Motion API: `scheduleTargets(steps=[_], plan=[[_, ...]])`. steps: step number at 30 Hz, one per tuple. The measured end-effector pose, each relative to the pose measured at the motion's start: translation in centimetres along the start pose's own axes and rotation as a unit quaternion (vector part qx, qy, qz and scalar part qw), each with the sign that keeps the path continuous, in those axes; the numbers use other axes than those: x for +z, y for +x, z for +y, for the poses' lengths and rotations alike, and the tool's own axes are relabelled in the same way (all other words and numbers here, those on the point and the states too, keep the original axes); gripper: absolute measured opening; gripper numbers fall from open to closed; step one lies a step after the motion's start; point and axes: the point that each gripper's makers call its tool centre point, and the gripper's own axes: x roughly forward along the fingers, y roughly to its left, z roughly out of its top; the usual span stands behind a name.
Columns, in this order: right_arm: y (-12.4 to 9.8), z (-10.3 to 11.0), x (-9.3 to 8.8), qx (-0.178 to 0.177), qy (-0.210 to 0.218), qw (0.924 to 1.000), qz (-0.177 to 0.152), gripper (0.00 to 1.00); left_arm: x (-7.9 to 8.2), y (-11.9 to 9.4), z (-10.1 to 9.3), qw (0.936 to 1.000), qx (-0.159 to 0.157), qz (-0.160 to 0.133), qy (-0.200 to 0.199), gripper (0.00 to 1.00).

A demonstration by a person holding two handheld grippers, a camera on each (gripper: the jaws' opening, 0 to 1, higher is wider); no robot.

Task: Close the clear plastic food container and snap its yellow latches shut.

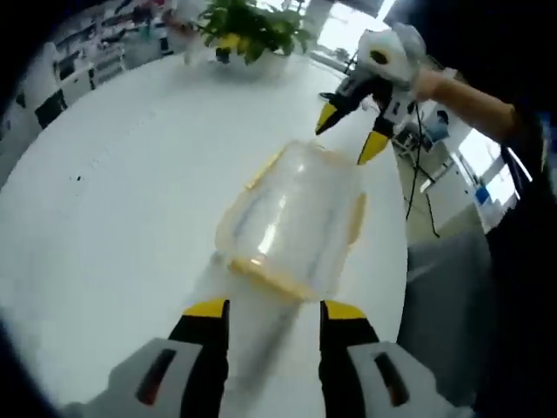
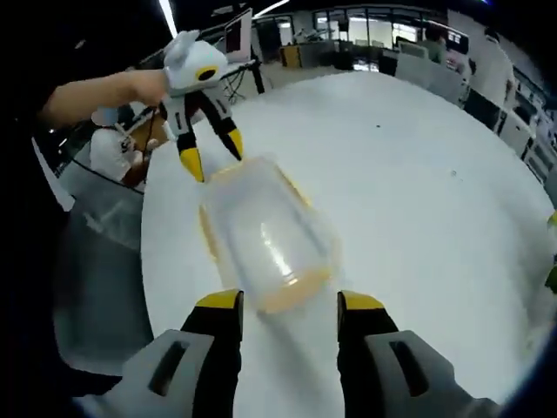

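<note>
A clear plastic food container (image 1: 291,218) with yellow latches along its sides lies on the white round table (image 1: 104,218), its lid resting on top. I cannot tell whether the latches are snapped. My left gripper (image 1: 275,309) is open, its yellow tips just short of the container's near end. My right gripper (image 1: 348,132) hangs open at the far end, tips pointing down by the rim. In the right gripper view the container (image 2: 265,235) lies just ahead of the open right gripper (image 2: 290,301), and the left gripper (image 2: 213,154) stands open beyond it.
A potted green plant (image 1: 248,30) stands at the table's far side. The table edge (image 1: 405,252) runs close to the container, with floor beyond. A person's forearm (image 2: 96,94) holds the left gripper. Office desks and shelves (image 2: 383,43) line the background.
</note>
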Motion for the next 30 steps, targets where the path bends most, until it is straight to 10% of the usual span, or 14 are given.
scheduleTargets(steps=[4,9,30], plan=[[0.0,-0.1,0.6,-0.011,0.076,0.9962,-0.041,0.40,0.3,-0.3,0.4,0.9940,-0.004,-0.046,-0.099,0.35],[0.3,-0.1,0.3,-0.023,0.109,0.9923,-0.054,0.39,1.0,-0.5,0.7,0.9714,-0.007,-0.109,-0.211,0.33],[1.5,1.0,-0.3,-0.010,0.143,0.9873,-0.068,0.21,1.3,0.8,-0.3,0.9740,0.034,-0.117,-0.191,0.15]])
